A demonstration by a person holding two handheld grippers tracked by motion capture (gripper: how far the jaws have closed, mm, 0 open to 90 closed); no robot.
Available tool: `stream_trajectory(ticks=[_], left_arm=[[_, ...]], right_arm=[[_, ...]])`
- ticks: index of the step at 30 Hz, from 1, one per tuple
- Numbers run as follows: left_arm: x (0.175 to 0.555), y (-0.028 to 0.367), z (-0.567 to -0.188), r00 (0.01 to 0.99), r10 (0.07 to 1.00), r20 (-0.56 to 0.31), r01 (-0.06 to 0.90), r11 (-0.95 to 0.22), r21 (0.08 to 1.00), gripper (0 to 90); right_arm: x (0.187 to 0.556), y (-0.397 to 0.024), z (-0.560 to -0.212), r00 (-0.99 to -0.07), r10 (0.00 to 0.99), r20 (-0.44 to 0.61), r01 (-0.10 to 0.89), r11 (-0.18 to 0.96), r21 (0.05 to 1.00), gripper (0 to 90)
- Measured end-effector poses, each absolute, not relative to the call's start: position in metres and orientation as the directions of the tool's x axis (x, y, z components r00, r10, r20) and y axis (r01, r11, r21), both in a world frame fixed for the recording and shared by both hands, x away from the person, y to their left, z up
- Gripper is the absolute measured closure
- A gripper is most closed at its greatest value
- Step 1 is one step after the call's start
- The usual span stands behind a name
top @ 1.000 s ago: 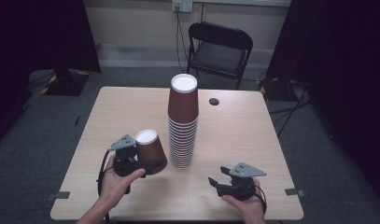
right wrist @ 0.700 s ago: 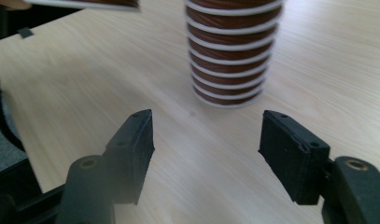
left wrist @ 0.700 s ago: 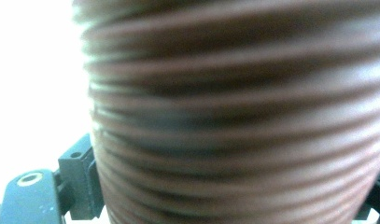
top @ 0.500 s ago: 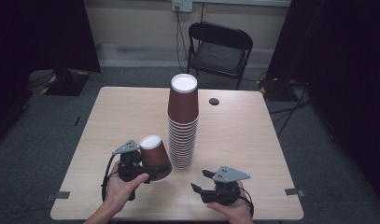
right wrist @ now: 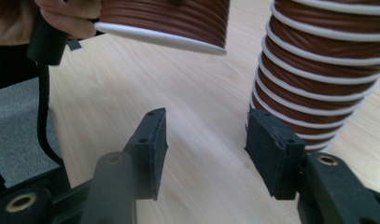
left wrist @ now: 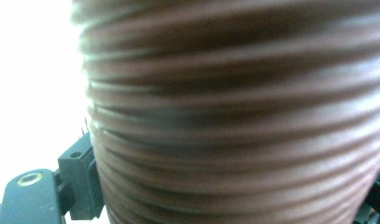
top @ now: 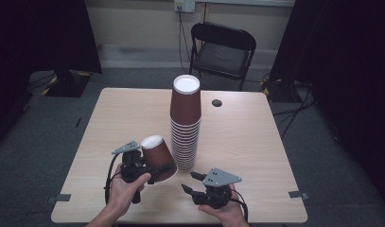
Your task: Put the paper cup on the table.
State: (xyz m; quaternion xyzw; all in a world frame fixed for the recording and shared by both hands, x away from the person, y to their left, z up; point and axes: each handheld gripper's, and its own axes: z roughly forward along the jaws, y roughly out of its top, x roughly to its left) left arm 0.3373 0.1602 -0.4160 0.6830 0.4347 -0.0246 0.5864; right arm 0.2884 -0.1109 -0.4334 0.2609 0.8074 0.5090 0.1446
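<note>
- One cup (top: 157, 158) held apart from the rest.
- One stack (top: 185, 125) of cups.
- Two tools: left (top: 154, 171), right (top: 190, 182).
- One worktop (top: 256, 142).
- One chair (top: 221, 49).

A ribbed brown paper cup (left wrist: 234, 112) looms blurred and very close across most of the frame, against a washed-out white background at left, with one black jaw of the left gripper (left wrist: 61, 186) touching its lower-left side.

Inverted brown cup (top: 155, 156), tilted, beside stack (top: 185, 125)
</note>
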Motion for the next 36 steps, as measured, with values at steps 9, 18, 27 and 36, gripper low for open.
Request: stream_trajectory(ticks=[9,18,27,36], left_arm=[[0.334,0.157,-0.414,0.613,0.524,-0.591,0.655,0.081,0.751,12.7],[0.325,0.152,-0.41,0.593,0.484,-0.644,0.683,0.121,0.72,12.7],[0.321,0.149,-0.405,0.595,0.453,-0.664,0.684,0.148,0.714,12.7],[0.319,0.149,-0.402,0.575,0.395,-0.716,0.711,0.191,0.677,13.0]], right_arm=[[0.292,-0.098,-0.431,-0.82,0.572,0.009,0.223,0.306,0.926,56.3],[0.285,-0.095,-0.427,-0.818,0.572,-0.059,0.133,0.289,0.948,61.0],[0.29,-0.093,-0.421,-0.816,0.567,-0.113,0.034,0.241,0.97,65.1],[0.297,-0.085,-0.419,-0.809,0.574,-0.129,-0.021,0.191,0.981,67.7]])
